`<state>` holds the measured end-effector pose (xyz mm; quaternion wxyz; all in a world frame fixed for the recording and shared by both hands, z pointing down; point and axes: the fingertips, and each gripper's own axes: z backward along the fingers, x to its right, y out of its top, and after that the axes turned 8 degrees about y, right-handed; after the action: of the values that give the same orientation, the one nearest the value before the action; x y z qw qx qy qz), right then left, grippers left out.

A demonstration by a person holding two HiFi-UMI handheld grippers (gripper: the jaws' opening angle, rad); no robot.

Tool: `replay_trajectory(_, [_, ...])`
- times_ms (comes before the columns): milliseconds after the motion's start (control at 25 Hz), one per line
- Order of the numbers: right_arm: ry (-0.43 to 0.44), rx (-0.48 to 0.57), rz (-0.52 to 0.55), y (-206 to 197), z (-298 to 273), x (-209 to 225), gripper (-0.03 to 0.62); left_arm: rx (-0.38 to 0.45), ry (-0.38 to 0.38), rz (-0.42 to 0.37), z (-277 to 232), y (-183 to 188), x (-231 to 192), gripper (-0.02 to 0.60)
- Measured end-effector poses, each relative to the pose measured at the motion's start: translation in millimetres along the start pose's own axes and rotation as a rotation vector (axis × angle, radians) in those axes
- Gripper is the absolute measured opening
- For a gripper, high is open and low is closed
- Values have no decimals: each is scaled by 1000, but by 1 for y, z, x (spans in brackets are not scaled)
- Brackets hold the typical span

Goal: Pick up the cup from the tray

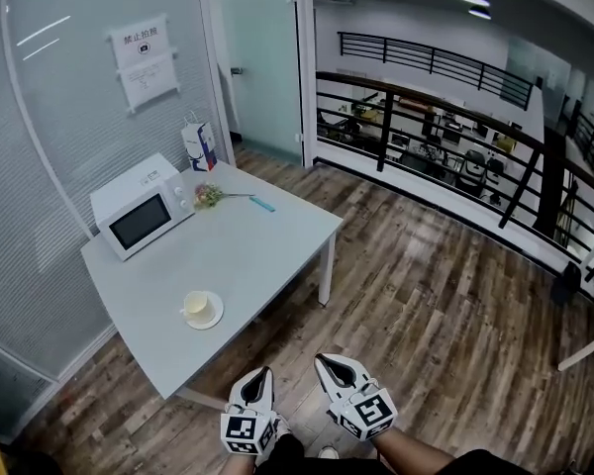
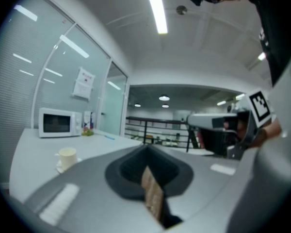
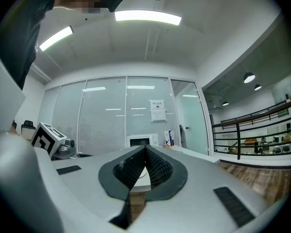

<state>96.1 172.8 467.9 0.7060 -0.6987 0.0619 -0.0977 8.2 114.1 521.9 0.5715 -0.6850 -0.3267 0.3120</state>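
A cream cup (image 1: 196,305) stands on a small round pale saucer (image 1: 214,317) near the front of the light grey table (image 1: 247,255). In the left gripper view the cup (image 2: 68,157) shows low at the left, well beyond the jaws. My left gripper (image 1: 264,373) and right gripper (image 1: 324,361) hang side by side off the table's near corner, over the wooden floor, both apart from the cup. The left gripper (image 2: 146,147) has its jaws closed tip to tip with nothing between them. So does the right gripper (image 3: 145,147).
A white microwave (image 1: 141,206) sits at the table's left rear, with a carton (image 1: 200,146), a small bunch of flowers (image 1: 210,196) and a blue pen (image 1: 262,204) behind it. A glass wall runs along the left. A black railing (image 1: 445,127) borders the wooden floor at the right.
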Motion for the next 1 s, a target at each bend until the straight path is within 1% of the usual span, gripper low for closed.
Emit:
replay_trajectory(280, [28, -4, 34, 8, -83, 19, 3, 27, 14, 10, -52, 16, -61, 5])
replay_trajectory(560, [43, -12, 41, 12, -163, 29, 3, 32, 25, 25, -94, 27, -125, 4])
replay_trajectory(800, [46, -19, 50, 14, -203, 27, 3, 48, 30, 38, -111, 35, -162, 5])
replay_trajectory(1000, [63, -33, 59, 13, -220, 34, 3, 52, 49, 49, -124, 37, -176, 4])
